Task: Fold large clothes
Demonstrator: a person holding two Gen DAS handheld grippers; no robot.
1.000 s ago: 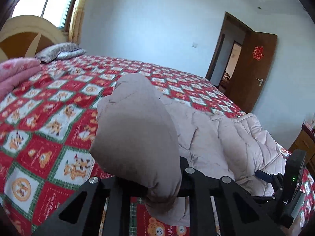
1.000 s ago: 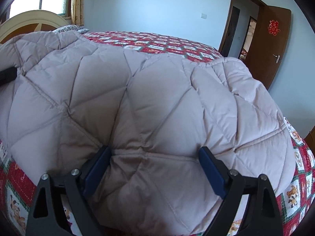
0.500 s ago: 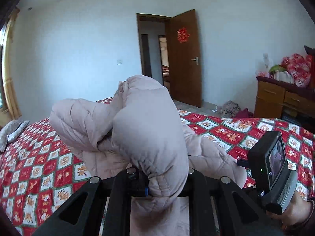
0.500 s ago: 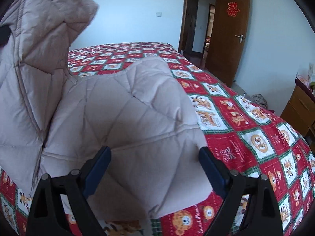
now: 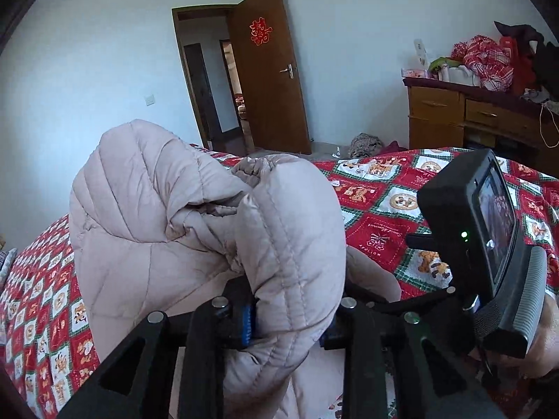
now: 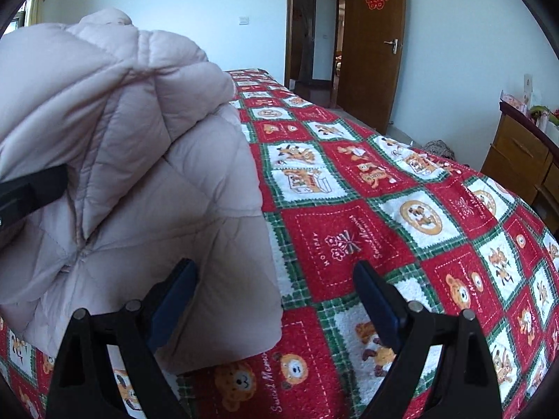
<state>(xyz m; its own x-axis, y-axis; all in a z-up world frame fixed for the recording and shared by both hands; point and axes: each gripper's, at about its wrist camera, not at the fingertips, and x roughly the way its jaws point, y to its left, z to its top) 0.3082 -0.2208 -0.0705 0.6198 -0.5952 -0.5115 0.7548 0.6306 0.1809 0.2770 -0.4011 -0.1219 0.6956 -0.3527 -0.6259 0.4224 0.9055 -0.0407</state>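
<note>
A pale pink quilted down jacket [image 5: 157,209] lies bunched on the bed's red, green and white bear-print cover [image 5: 384,202]. My left gripper [image 5: 286,324] has a puffy fold of it between its blue pads. The jaws are opening, and the pads still touch the fold. The lifted part bulges above the jaws and hides their tips. In the right wrist view the jacket [image 6: 122,122] fills the left half. My right gripper [image 6: 276,300] stands wide open just above the cover [image 6: 401,209], with the jacket's edge under its left finger [image 6: 174,296]. A black finger of the left gripper [image 6: 31,188] pokes in at the left.
An open brown door [image 5: 269,87] with a red paper cut stands at the far wall. A wooden dresser [image 5: 471,111] piled with bags is on the right. A heap of cloth [image 5: 365,143] lies on the floor beside the bed. A hand [image 5: 538,356] grips the right unit.
Both views swung from the headboard and window to the door. The left gripper carried its fold of jacket along and its jaws widened. The jacket no longer fills the right jaws; bedcover shows there.
</note>
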